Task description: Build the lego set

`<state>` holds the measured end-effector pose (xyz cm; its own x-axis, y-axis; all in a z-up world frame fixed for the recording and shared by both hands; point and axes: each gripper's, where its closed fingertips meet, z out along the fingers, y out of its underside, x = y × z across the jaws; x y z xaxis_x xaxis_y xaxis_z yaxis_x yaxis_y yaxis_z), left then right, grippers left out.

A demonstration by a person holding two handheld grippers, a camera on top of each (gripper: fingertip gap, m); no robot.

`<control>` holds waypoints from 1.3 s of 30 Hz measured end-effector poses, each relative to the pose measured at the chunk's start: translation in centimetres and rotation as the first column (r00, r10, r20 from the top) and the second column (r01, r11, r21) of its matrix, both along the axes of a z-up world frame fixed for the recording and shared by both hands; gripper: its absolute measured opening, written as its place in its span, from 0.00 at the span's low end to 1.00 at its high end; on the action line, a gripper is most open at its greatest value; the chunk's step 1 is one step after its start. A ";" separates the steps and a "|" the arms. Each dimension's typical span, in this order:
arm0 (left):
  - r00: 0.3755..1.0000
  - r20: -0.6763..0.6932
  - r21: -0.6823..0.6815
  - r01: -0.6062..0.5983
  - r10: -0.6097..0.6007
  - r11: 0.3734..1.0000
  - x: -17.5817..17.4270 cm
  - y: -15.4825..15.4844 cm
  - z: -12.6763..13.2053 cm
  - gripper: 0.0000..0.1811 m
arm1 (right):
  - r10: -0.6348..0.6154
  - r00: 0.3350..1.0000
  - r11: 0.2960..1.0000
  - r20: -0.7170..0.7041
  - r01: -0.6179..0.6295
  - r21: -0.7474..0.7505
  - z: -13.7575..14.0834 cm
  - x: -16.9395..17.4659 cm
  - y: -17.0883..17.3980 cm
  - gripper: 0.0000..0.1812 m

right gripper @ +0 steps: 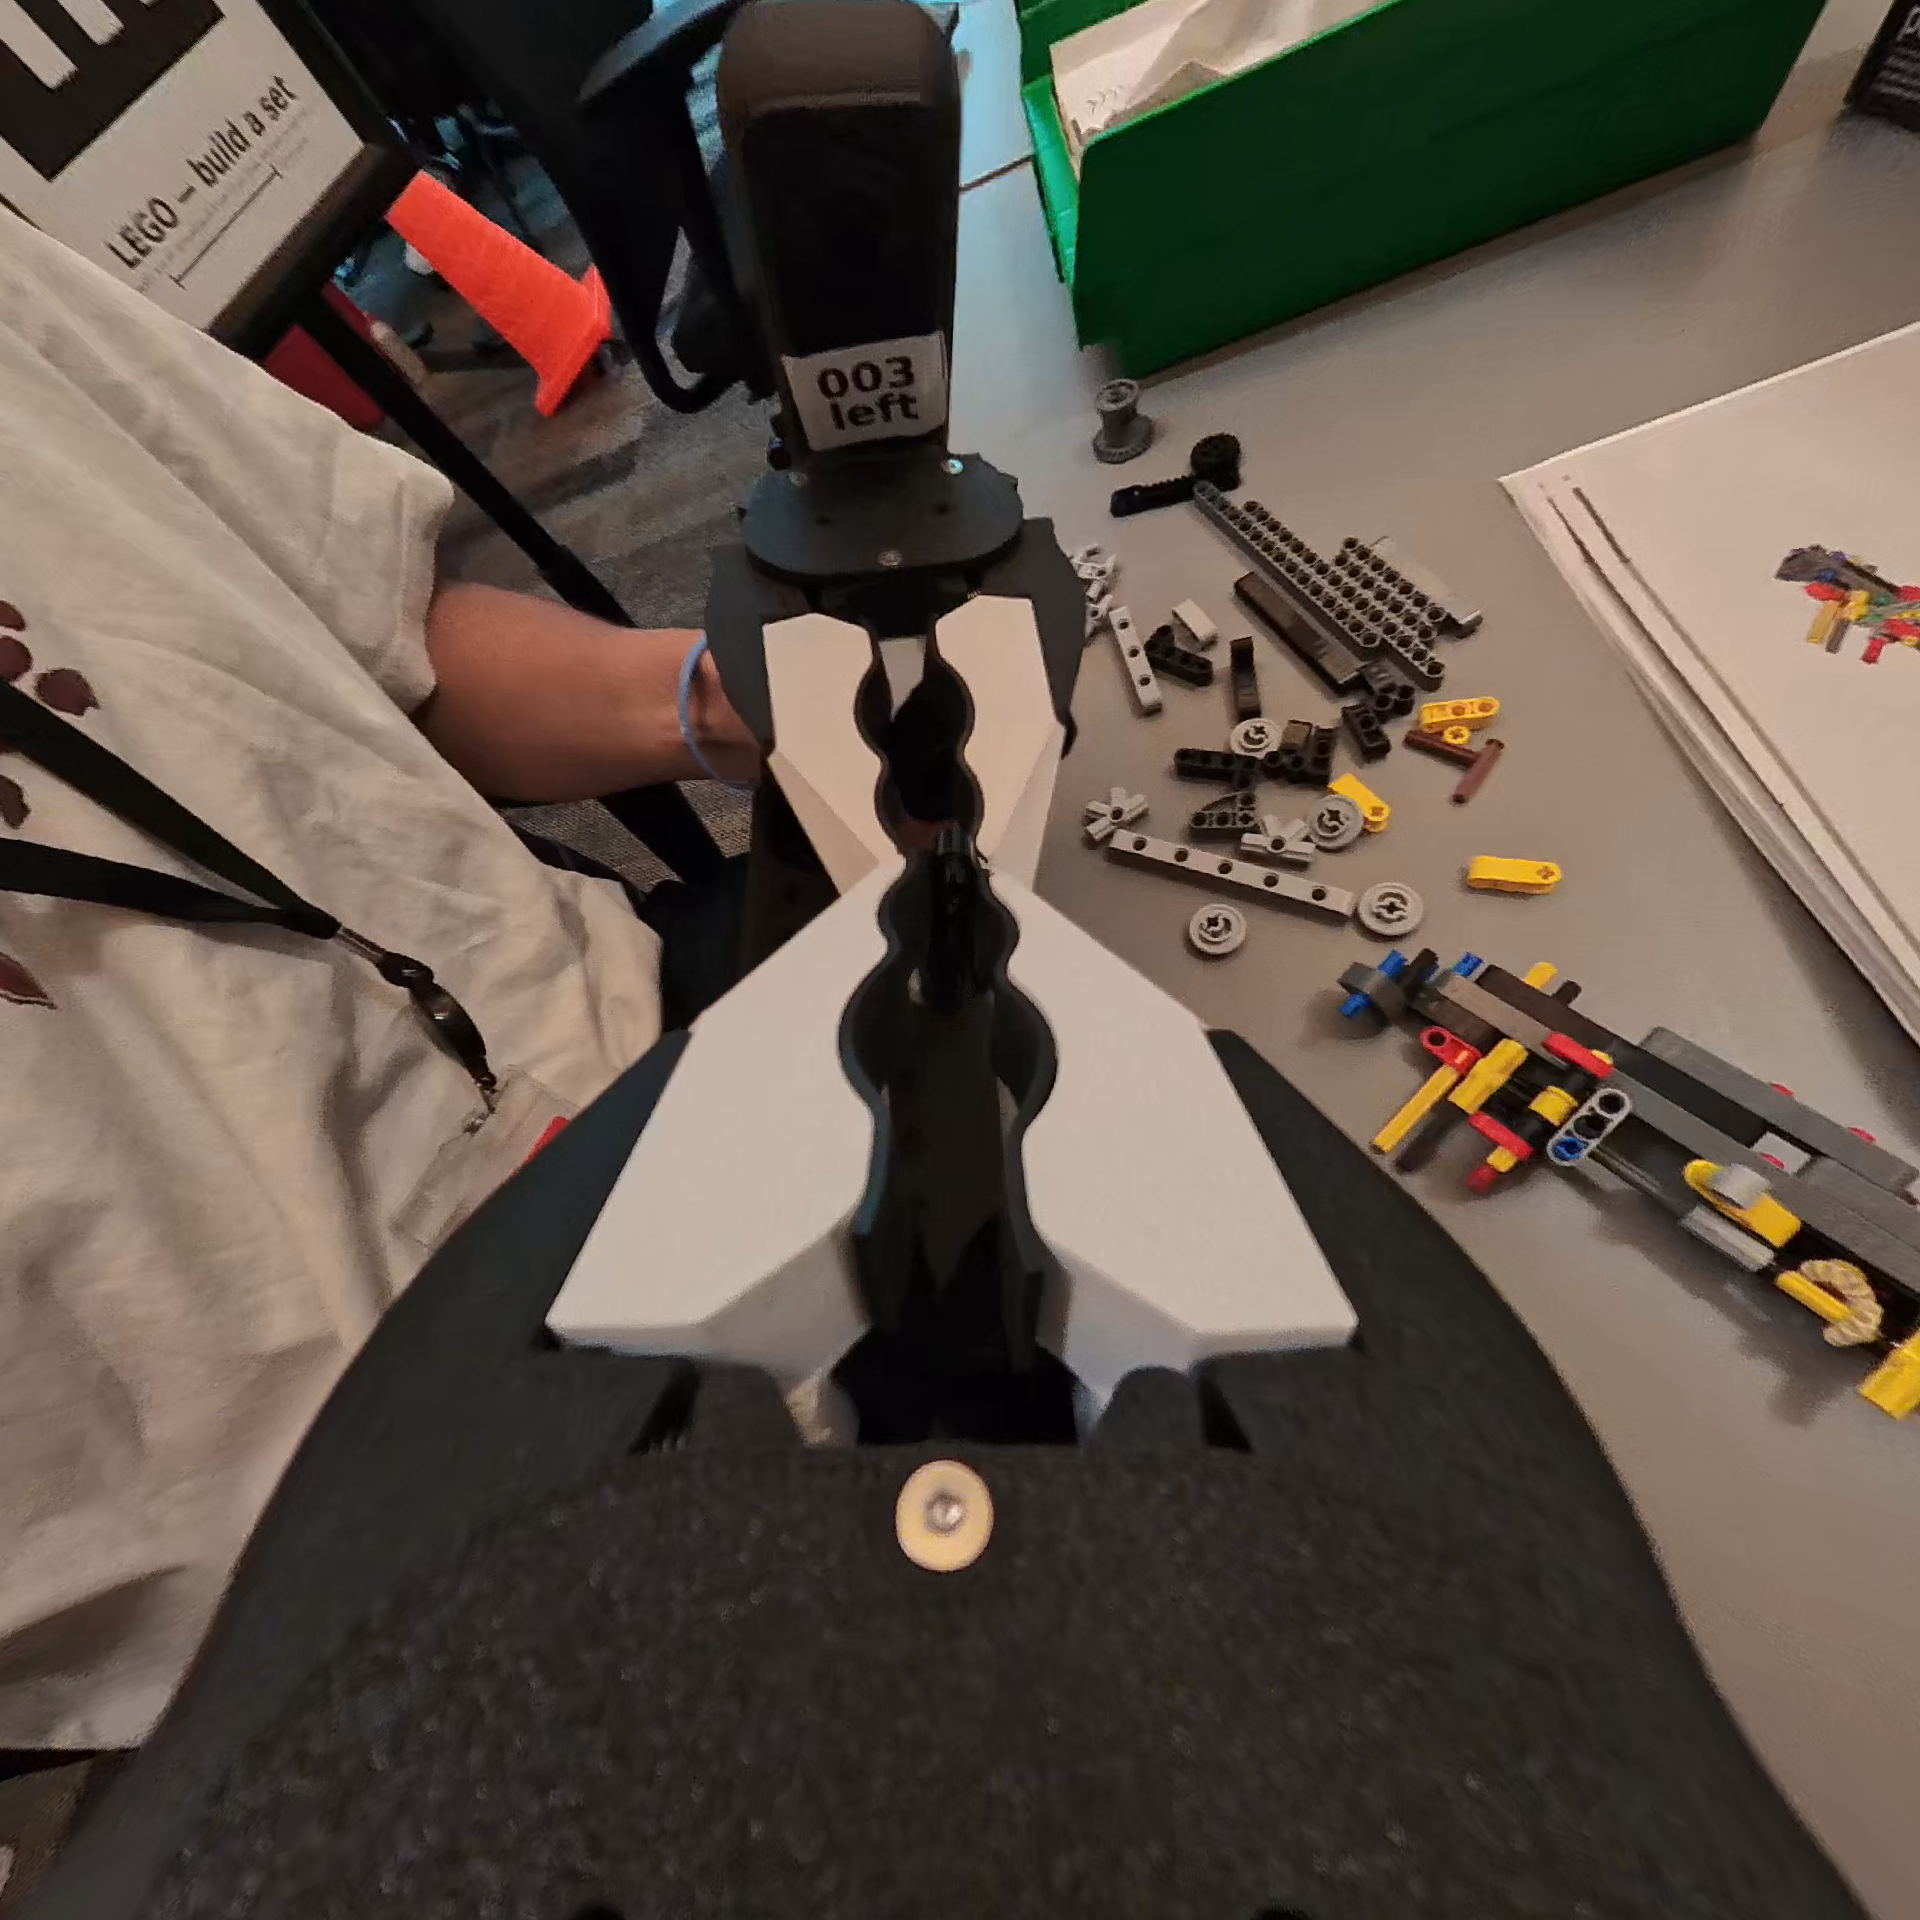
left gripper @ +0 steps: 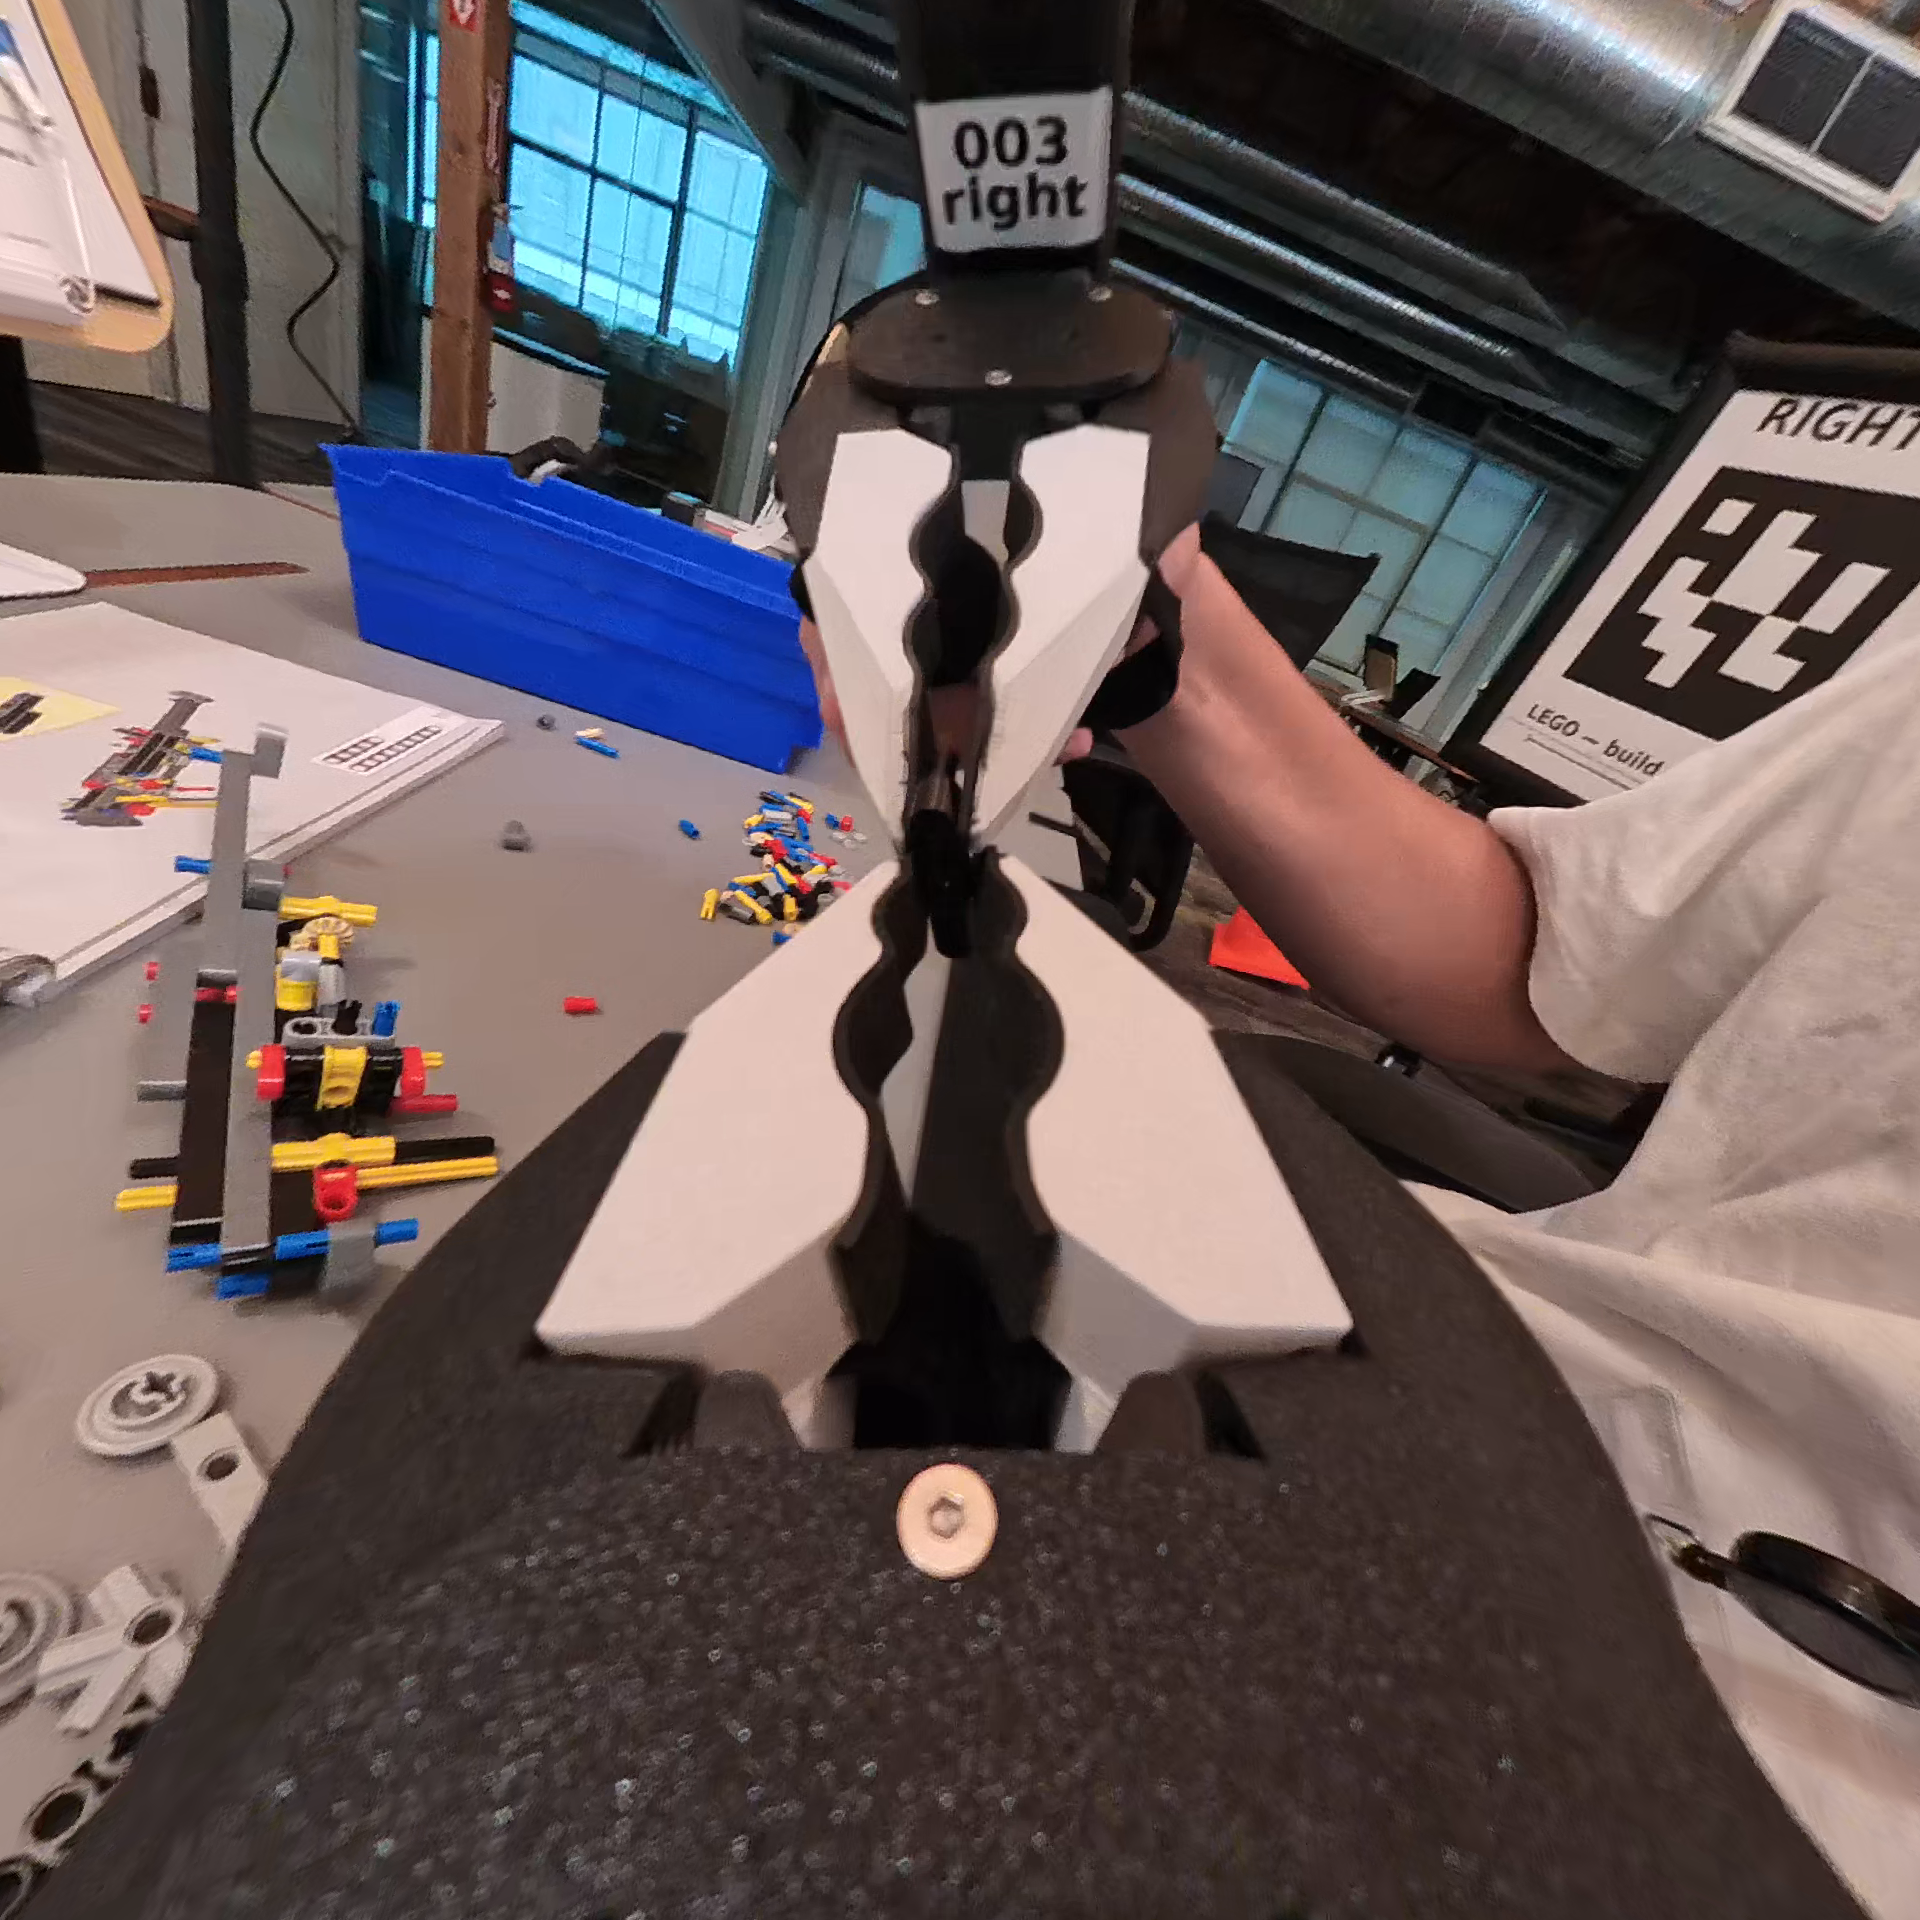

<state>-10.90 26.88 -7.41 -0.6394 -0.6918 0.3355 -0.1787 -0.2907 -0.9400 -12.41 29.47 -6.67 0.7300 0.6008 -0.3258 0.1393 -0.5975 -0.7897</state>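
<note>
My left gripper [left gripper: 943, 896] and my right gripper [left gripper: 938, 805] meet tip to tip above the table edge, held in the air. Both are shut, and a small black lego piece [left gripper: 948, 914] is pinched where the tips meet. I cannot tell whether it is one piece or two pressed together. In the right wrist view my right gripper [right gripper: 948, 883] faces the left gripper [right gripper: 933, 826] with the black piece [right gripper: 951, 935] between them. The partly built model [left gripper: 260, 1070] of grey, black, yellow and red beams lies on the grey table [left gripper: 582, 914]; it also shows in the right wrist view [right gripper: 1621, 1122].
An open instruction booklet [left gripper: 239, 727] lies beside the model. A blue bin [left gripper: 571, 603] stands behind a pile of small pins [left gripper: 779, 862]. A green bin [right gripper: 1351, 197] stands behind loose grey and black parts [right gripper: 1299, 707]. Grey wheels [left gripper: 145, 1403] lie near. A person's arm [left gripper: 1340, 862] holds the right gripper. The tips of both grippers are at nearly the same place.
</note>
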 end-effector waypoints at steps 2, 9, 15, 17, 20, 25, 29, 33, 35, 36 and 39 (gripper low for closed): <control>1.000 0.011 -0.022 -0.005 0.005 1.000 -0.1 0.3 0.3 0.03 | 0.002 1.000 1.000 -0.019 -0.002 0.026 0.4 -0.2 0.2 0.04; 1.000 0.022 -0.009 -0.008 0.008 1.000 -0.2 0.2 0.3 0.04 | 0.000 1.000 0.998 -0.017 0.001 0.067 0.4 -0.4 0.4 0.04; 0.998 0.014 -0.012 -0.056 0.056 0.998 0.2 0.8 0.3 0.04 | -0.062 0.996 0.992 0.068 0.054 0.116 1.1 0.4 -0.2 0.14; 0.996 0.005 -0.111 -0.087 0.088 0.990 0.3 2.4 0.8 0.04 | -0.159 0.980 0.972 0.119 0.135 0.190 1.6 1.4 -0.5 0.21; 0.998 0.000 -0.247 -0.056 0.058 0.967 0.2 3.4 1.5 0.03 | -0.329 0.883 0.920 0.335 0.220 0.325 -0.1 1.7 0.0 0.19; 0.999 -0.030 -0.344 0.000 -0.012 0.939 0.2 3.0 1.4 0.03 | -0.604 0.632 0.752 0.485 0.251 0.610 -0.1 1.5 2.2 0.18; 0.987 -0.063 -0.440 0.103 -0.146 0.892 0.0 2.2 1.3 0.03 | -0.632 0.543 0.724 0.554 0.158 0.671 -0.3 1.0 2.7 0.15; 0.965 -0.058 -0.508 0.192 -0.256 0.840 -0.7 1.9 1.6 0.03 | -0.600 0.544 0.723 0.587 0.054 0.689 0.0 0.5 2.1 0.10; 0.956 -0.070 -0.498 0.214 -0.284 0.840 -0.9 1.4 1.4 0.03 | -0.576 0.535 0.729 0.617 -0.003 0.684 -0.1 0.3 1.7 0.09; 0.955 -0.078 -0.490 0.214 -0.287 0.845 -0.8 1.3 1.3 0.03 | -0.564 0.530 0.738 0.633 -0.021 0.675 -0.2 0.3 1.5 0.09; 0.958 -0.091 -0.485 0.194 -0.270 0.852 -0.7 1.5 1.1 0.04 | -0.541 0.500 0.756 0.677 -0.063 0.651 -0.3 1.1 0.9 0.09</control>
<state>-11.56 28.37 -6.32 -0.6770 -0.2668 0.6859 -0.4242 -0.6202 -0.6599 -11.34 30.36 -6.99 0.6081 0.1796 0.7732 0.7897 -0.2364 -0.5661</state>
